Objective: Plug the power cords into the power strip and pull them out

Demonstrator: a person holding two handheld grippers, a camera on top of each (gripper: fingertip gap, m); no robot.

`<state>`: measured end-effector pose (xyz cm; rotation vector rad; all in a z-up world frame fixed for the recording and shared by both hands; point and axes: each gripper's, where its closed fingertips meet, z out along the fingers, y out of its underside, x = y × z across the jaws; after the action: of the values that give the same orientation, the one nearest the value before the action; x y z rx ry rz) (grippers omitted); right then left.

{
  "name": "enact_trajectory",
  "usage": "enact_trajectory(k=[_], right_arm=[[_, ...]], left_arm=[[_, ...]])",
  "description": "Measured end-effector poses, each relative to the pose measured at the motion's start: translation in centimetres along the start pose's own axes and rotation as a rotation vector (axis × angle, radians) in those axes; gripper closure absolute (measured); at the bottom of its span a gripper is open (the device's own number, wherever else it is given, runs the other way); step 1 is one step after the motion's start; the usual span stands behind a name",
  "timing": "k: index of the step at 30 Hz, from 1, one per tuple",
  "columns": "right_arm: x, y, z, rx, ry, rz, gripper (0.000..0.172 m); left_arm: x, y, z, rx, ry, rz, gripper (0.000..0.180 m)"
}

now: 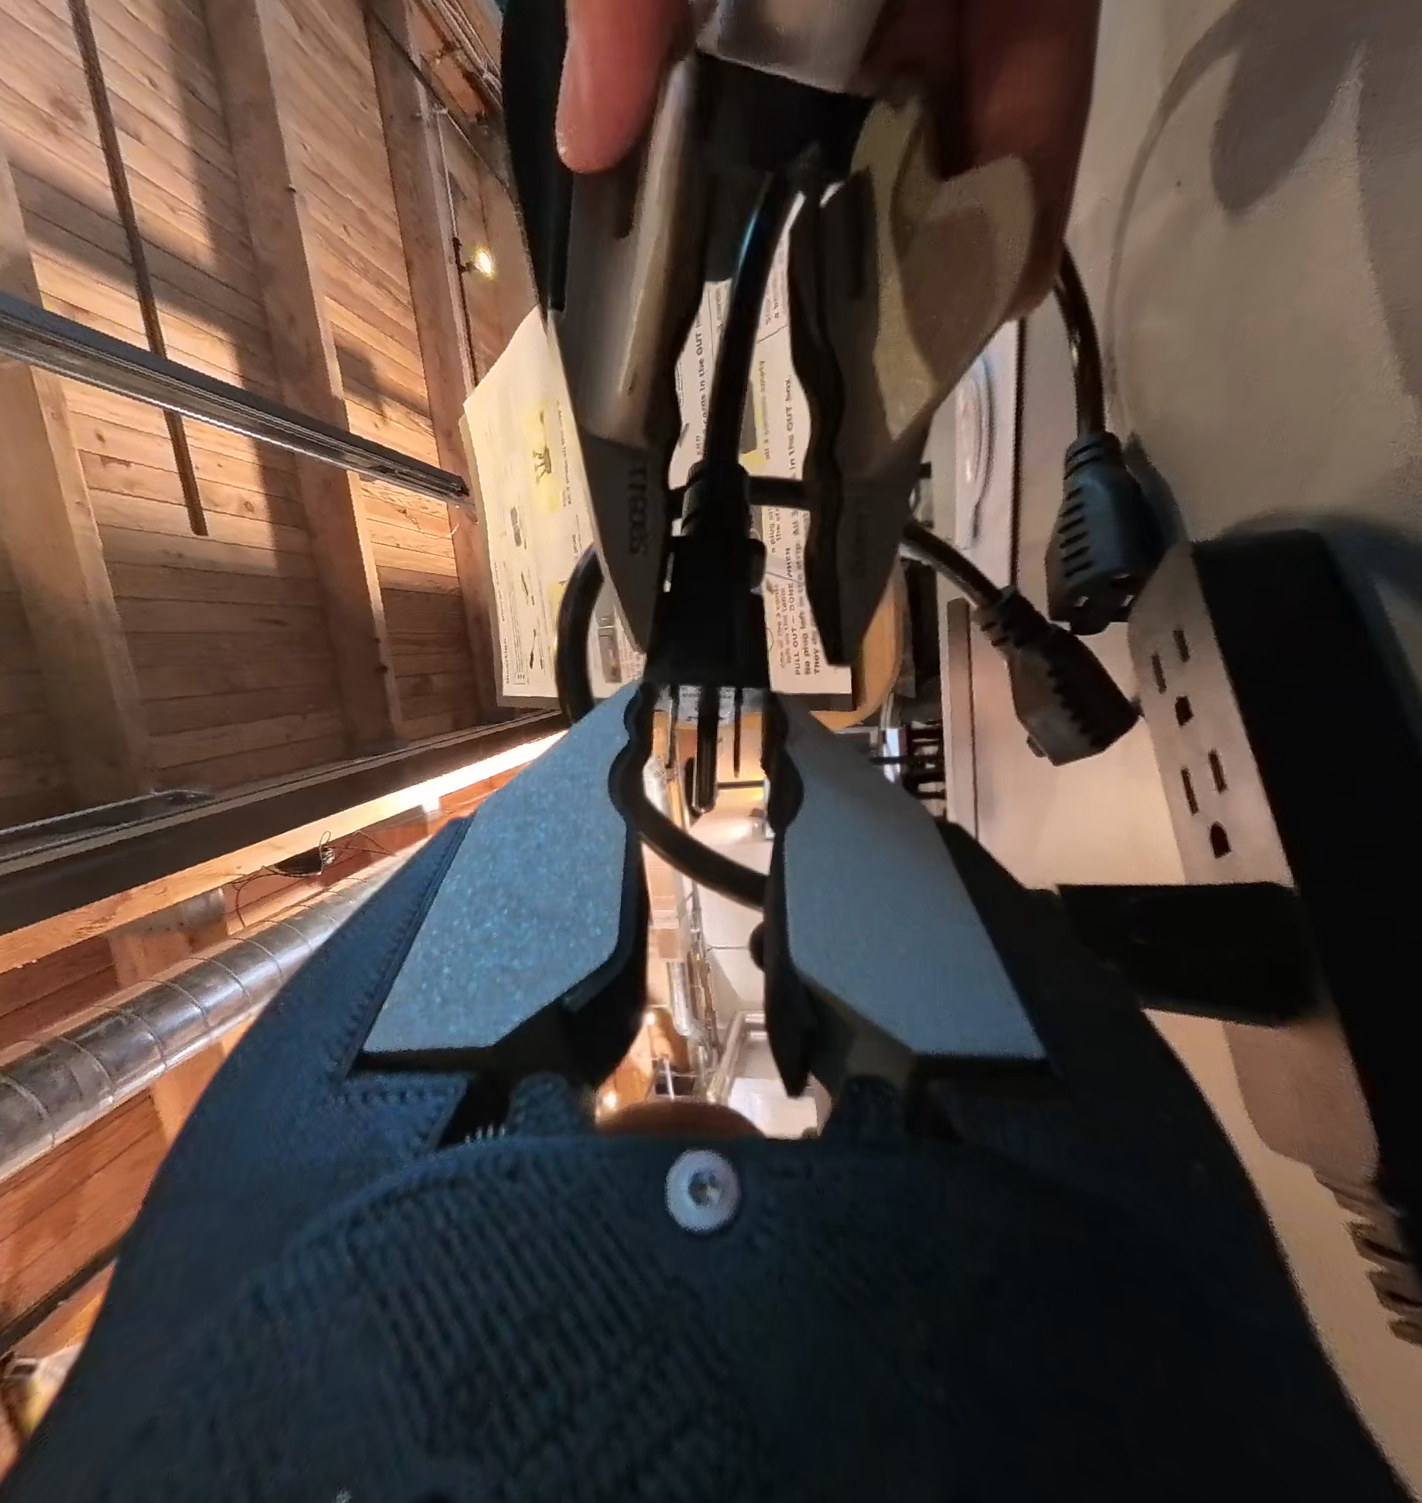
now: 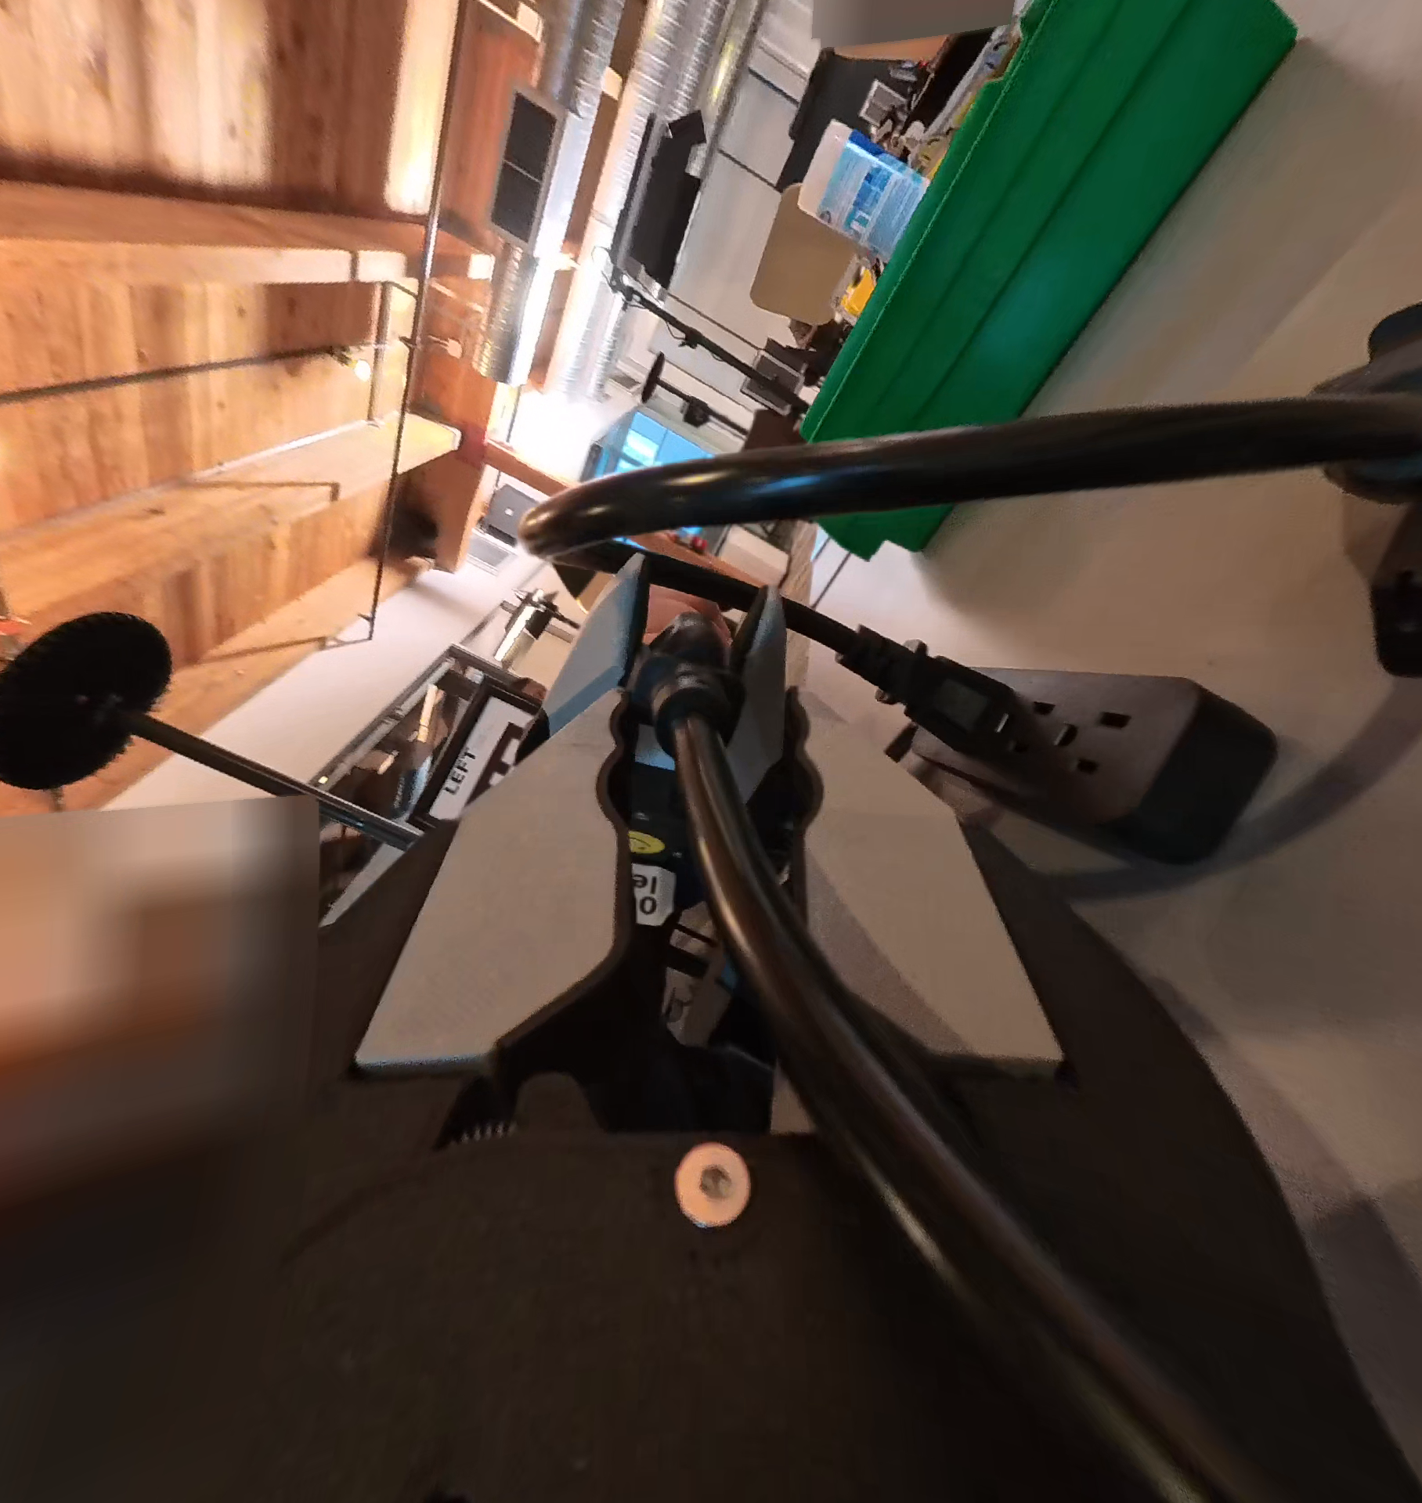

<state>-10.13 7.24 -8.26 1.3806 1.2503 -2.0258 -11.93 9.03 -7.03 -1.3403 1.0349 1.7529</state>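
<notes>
A black three-prong plug hangs in the air with its prongs facing my left camera. My left gripper is shut on the plug's front end, and the prongs show between its blue-grey fingertips. In the right wrist view the left gripper clasps the plug on both sides. My right gripper is open, and the plug's cord runs loosely between its pads. In the left wrist view the right gripper flanks the plug with a gap on one side. The power strip lies on the table with another plug in it.
The strip's slotted face is at the right of the left wrist view, with two loose black cord connectors beside it. A green bin stands farther back. A printed sheet lies behind the grippers. A hand holds the right gripper. Less than 4 cm separates the two grippers' tips.
</notes>
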Motion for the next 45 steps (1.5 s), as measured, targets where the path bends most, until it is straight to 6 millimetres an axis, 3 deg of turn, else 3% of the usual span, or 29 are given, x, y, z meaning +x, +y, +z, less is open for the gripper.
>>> enact_trajectory(k=[1, 3, 10, 13, 16, 19, 22, 24, 25, 27, 31, 33, 37, 40, 45], right_arm=[[0.0, 0.0, 0.0, 0.005, -0.014, 0.017, 0.140], [-0.7, -0.8, -0.3, 0.055, -0.076, 0.058, 0.125], [0.0, -0.9, -0.6, 0.062, -0.022, 0.018, 0.147], [0.0, -1.1, -0.8, 0.068, -0.013, 0.006, 0.149], [0.5, -1.2, -1.2, 0.062, 0.070, -0.083, 0.149], [0.5, -1.1, -1.4, 0.022, 0.137, -0.228, 0.149], [0.1, -1.1, -1.4, -0.014, 0.199, -0.402, 0.149], [0.4, -0.8, -1.2, -0.066, 0.262, -0.532, 0.149], [0.5, -0.6, -1.0, -0.104, 0.292, -0.609, 0.149], [1.1, -0.2, -0.5, -0.189, 0.351, -0.761, 0.149], [2.1, 0.4, 0.2, -0.364, 0.422, -1.017, 0.149], [2.6, 0.3, 0.2, -0.448, 0.451, -1.114, 0.149], [4.7, -1.7, 0.0, -0.565, 0.560, -1.224, 0.149], [7.0, -2.9, 0.5, -0.675, 0.642, -1.286, 0.149], [9.2, -1.3, 2.3, -0.861, 0.606, -1.315, 0.149]], left_arm=[[0.1, 0.0, 0.0, 0.000, -0.001, 0.007, 0.157], [0.3, 0.1, 0.0, -0.002, -0.001, 0.018, 0.157], [0.3, -0.4, 0.3, -0.007, -0.007, 0.027, 0.157], [0.5, -0.6, 0.5, -0.003, 0.019, 0.004, 0.157], [1.6, -1.0, 0.6, 0.006, 0.169, -0.178, 0.155], [1.9, -2.2, -0.7, 0.040, 0.416, -0.572, 0.154], [-2.0, -2.6, -3.0, 0.115, 0.559, -1.076, 0.157], [-4.0, -0.6, -3.5, 0.113, 0.535, -1.235, 0.167], [-3.9, 0.6, -3.3, 0.078, 0.517, -1.241, 0.168], [-1.9, 2.6, -2.3, -0.040, 0.549, -1.205, 0.158], [1.6, 1.2, -1.1, -0.032, 0.699, -1.222, 0.156], [0.8, 1.4, -0.4, 0.014, 0.626, -1.255, 0.175], [-0.9, 2.4, -0.4, 0.104, 0.453, -1.333, 0.178], [-0.7, 1.8, -1.1, 0.208, 0.454, -1.399, 0.178], [-0.8, 2.8, -1.7, 0.336, 0.453, -1.589, 0.178]])
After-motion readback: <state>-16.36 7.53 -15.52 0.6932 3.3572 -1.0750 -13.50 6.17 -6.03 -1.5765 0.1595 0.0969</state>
